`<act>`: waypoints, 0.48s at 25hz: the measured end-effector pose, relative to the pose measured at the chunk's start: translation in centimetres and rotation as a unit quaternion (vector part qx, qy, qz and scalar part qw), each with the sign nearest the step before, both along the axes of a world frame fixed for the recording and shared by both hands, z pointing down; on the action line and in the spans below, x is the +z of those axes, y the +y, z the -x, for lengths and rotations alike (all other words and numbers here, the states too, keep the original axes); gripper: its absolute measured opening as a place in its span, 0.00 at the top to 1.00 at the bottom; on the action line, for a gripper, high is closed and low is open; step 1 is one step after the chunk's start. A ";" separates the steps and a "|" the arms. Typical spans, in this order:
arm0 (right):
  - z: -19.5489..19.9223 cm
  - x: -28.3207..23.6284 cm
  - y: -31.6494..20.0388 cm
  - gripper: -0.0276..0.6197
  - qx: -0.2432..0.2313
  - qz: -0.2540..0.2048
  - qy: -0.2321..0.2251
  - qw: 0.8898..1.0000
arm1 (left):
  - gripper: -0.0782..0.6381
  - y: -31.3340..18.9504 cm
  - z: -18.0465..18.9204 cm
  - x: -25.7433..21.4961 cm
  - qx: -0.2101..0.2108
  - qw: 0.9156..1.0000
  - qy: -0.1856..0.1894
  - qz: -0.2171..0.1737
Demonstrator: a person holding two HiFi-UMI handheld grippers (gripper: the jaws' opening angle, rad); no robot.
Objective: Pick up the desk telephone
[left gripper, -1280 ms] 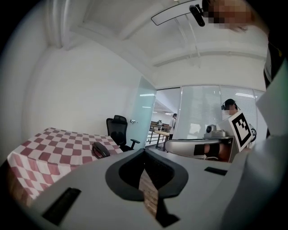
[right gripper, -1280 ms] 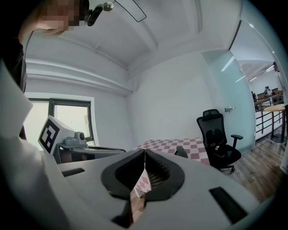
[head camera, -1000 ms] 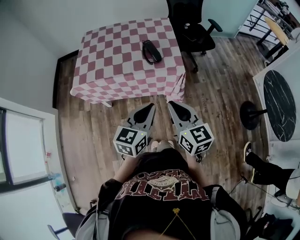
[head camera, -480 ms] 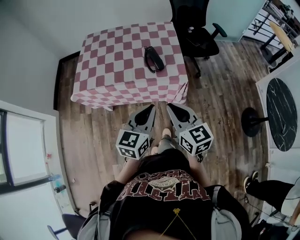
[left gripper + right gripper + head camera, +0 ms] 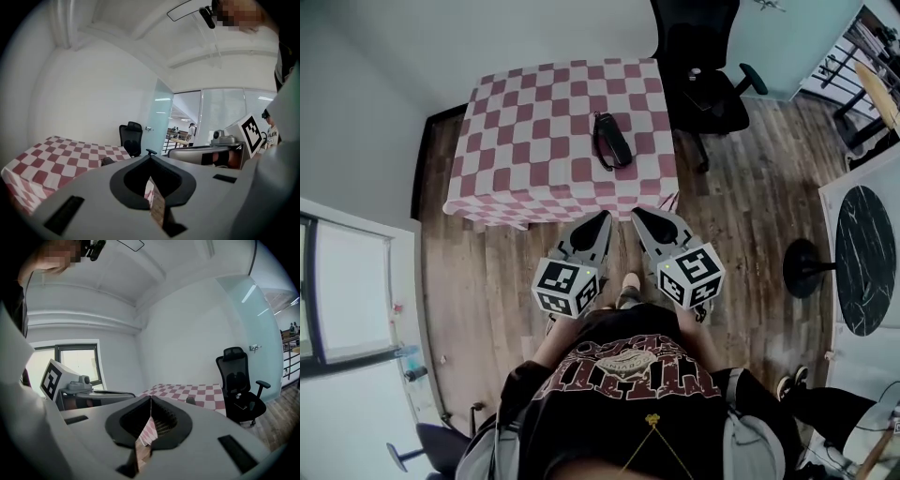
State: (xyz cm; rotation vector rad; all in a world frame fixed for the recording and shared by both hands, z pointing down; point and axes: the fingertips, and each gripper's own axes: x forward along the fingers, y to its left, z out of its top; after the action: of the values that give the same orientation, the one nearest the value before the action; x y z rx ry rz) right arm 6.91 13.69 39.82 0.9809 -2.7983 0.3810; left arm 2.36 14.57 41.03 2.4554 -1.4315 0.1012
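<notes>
- The desk telephone (image 5: pixel 611 141), black, lies on the checkered table (image 5: pixel 516 122), right of its centre and nearer the right edge than the left.
- The left gripper (image 5: pixel 601 218) has its jaws pressed together, with nothing between them.
- The right gripper (image 5: pixel 638 215) is likewise closed and empty.
- Both hang side by side over the wooden floor (image 5: pixel 731 206), just short of the table's near edge, by its right corner.

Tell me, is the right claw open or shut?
Shut. In the right gripper view, the right claw has its two jaws touching at the tips, with nothing held between them.
</notes>
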 end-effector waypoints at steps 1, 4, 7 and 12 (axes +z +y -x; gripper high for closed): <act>-0.1 -0.1 -0.5 0.93 -0.002 0.000 -0.001 1.000 | 0.89 -0.5 -0.1 -0.2 -0.004 1.000 -0.004 -0.003; -0.6 -0.2 -1.8 0.93 -0.010 0.001 -0.003 1.000 | 0.89 -1.7 -0.6 -0.6 -0.015 1.000 -0.017 -0.013; -1.0 0.0 -2.6 0.93 -0.020 0.006 -0.003 1.000 | 0.89 -2.7 -1.4 -0.4 -0.016 1.000 -0.022 -0.011; -1.8 0.7 -3.6 0.93 -0.037 0.009 0.000 0.999 | 0.89 -3.7 -2.6 0.3 -0.020 1.000 -0.023 -0.004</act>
State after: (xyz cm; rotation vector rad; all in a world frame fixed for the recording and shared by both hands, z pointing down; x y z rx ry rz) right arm 8.68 10.06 40.48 0.8720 -2.8156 0.3956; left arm 4.95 10.84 41.36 2.4442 -1.5028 0.1456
